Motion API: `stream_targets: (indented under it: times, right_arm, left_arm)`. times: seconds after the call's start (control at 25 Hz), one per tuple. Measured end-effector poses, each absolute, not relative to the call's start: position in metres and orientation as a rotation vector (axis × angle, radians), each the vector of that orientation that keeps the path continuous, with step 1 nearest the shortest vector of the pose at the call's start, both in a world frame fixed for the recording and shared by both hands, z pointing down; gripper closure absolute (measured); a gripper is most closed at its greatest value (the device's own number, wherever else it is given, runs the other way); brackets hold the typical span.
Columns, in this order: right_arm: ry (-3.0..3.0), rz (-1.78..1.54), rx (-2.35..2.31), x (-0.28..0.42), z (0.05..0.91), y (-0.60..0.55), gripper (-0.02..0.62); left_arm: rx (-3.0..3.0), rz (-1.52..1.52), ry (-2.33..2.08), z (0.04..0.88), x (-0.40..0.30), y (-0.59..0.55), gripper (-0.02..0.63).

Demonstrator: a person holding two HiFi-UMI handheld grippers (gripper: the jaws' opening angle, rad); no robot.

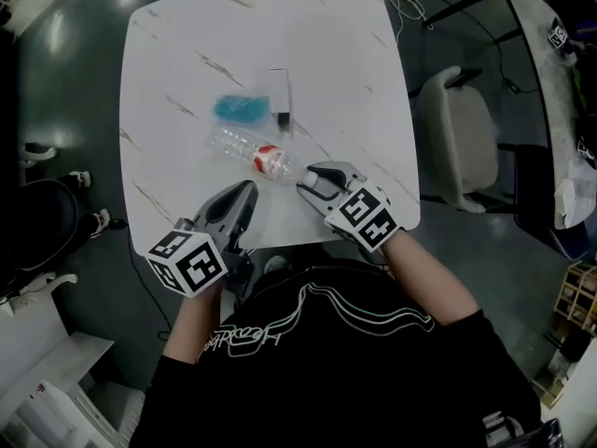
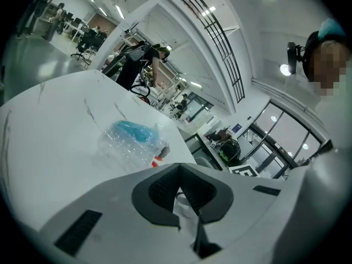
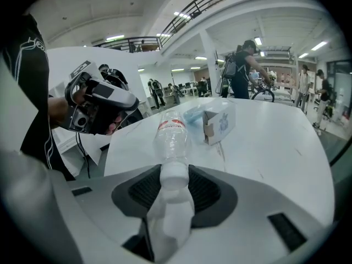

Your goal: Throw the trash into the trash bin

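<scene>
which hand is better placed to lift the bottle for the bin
Right: the right tool has the bottle by its cap end, between its jaws. The left tool is shut and apart from it.

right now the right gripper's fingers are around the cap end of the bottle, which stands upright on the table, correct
Not upright: the head view shows the bottle lying on its side on the table. The right gripper does have its fingers around the cap end.
</scene>
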State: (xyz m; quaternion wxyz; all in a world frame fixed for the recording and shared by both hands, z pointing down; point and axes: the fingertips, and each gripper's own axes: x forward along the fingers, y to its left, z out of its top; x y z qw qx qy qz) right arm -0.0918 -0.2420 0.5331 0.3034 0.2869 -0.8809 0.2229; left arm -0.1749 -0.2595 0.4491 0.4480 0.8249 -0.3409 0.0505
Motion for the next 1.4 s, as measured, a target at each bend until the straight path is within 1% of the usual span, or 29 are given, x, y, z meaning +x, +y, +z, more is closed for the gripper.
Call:
stream_targets:
  times: [0.4,0.92,1.2,1.4]
  right_arm:
    - [-2.327,0.539,0.911,-0.1,0.505,-0.228,0.42]
    - [-2.351,0.48,1.331,-0.093,0.41,-0.164,0.421]
    - [-2.335,0.429,1.61,-0.081,0.355,-0.11,0.421]
    - [-2.205,0.363,1.803,-0.053,0.342,-0.061,0.421]
  left_arm:
    - [2.095,0.138,-0.817,0.43,-0.204,-0.235,0.601]
    - [2.252,0.122,-0.662,0.375,-0.223,-0.173,0.601]
    - [2.372,0.134,-0.507,0.349,-0.211,-0.138,0.601]
    - [2.399,0.143,-0.355,0.351,-0.183,-0.116,0.601]
